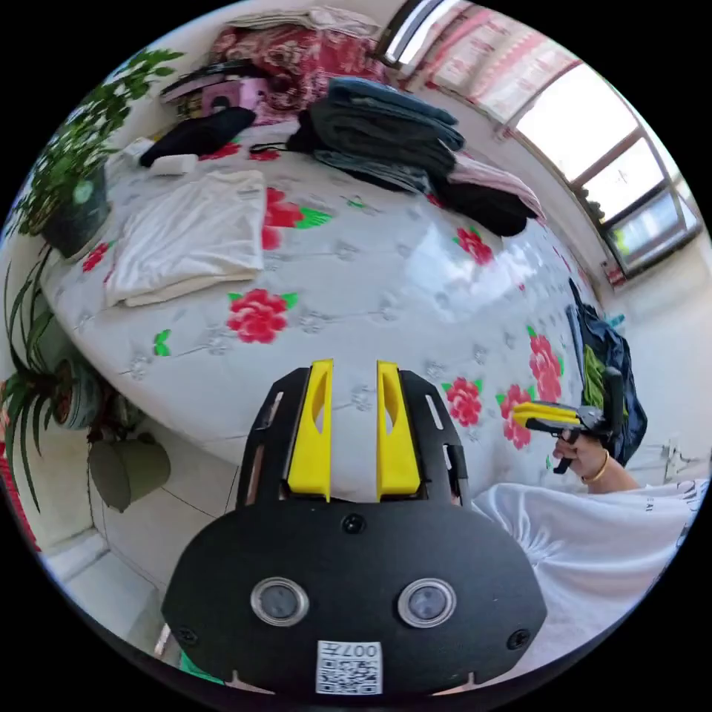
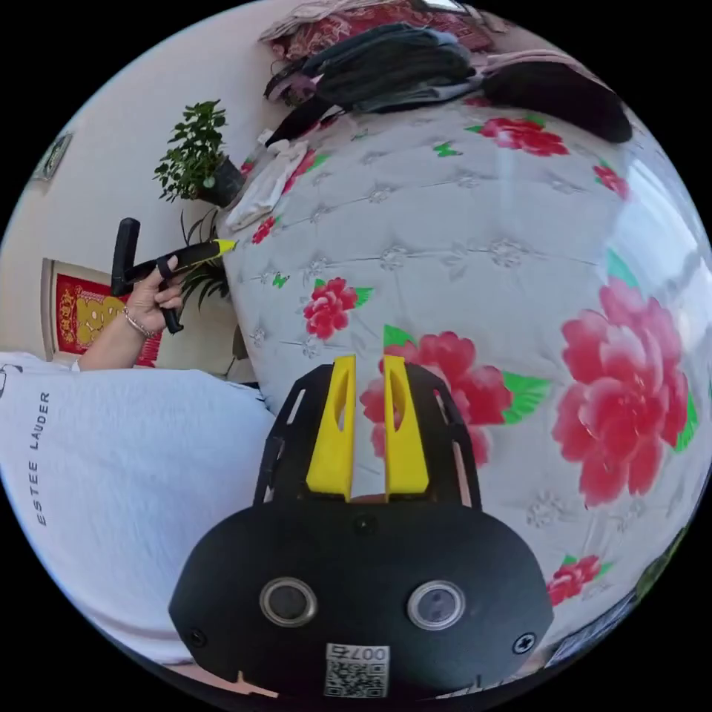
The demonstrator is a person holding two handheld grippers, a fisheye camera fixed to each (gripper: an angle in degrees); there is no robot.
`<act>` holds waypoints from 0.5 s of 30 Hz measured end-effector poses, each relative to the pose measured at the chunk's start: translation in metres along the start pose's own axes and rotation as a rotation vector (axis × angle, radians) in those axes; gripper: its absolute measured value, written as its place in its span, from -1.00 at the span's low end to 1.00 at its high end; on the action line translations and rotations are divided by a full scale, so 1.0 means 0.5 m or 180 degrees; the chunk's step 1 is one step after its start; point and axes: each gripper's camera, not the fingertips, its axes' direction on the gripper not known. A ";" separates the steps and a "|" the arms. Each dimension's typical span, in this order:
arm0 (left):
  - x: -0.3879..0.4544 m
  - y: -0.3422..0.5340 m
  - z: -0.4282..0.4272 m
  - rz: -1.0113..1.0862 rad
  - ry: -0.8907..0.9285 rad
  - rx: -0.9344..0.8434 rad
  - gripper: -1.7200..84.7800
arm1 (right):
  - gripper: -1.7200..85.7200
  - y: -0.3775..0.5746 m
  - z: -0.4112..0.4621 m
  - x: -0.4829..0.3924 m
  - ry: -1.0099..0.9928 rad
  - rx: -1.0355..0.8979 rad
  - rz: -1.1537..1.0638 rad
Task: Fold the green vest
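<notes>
A strip of green cloth (image 1: pixel 593 377) shows inside a dark blue heap (image 1: pixel 619 371) at the bed's right edge in the left gripper view; I cannot tell whether it is the vest. My left gripper (image 1: pixel 354 365) hovers over the flowered bedspread (image 1: pixel 386 297) near its edge, jaws a narrow gap apart with nothing between them. It also shows in the right gripper view as the left gripper (image 2: pixel 219 245) in a hand. My right gripper (image 2: pixel 368 360) hangs over a red flower print, jaws slightly apart and empty. The right gripper (image 1: pixel 523 414) sits close to the dark heap.
A folded white garment (image 1: pixel 193 237) lies on the bed's left part. A stack of dark folded clothes (image 1: pixel 386 133) and a pink-and-black pile (image 1: pixel 493 193) lie at the back. Potted plants (image 1: pixel 74 193) stand beside the bed. The person's white shirt (image 2: pixel 126 475) is close.
</notes>
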 end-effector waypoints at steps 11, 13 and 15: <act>0.425 0.126 0.314 0.1339 -0.0052 -0.0844 -0.76 | -0.82 0.329 -0.481 0.378 0.1484 0.1398 0.2100; 0.449 0.149 0.353 0.1374 -0.0199 -0.0933 -0.76 | -0.82 0.303 -0.503 0.412 0.1605 0.1367 0.2137; 0.471 0.176 0.401 0.1386 -0.0406 -0.1056 -0.76 | -0.82 0.265 -0.503 0.446 0.1691 0.1281 0.2184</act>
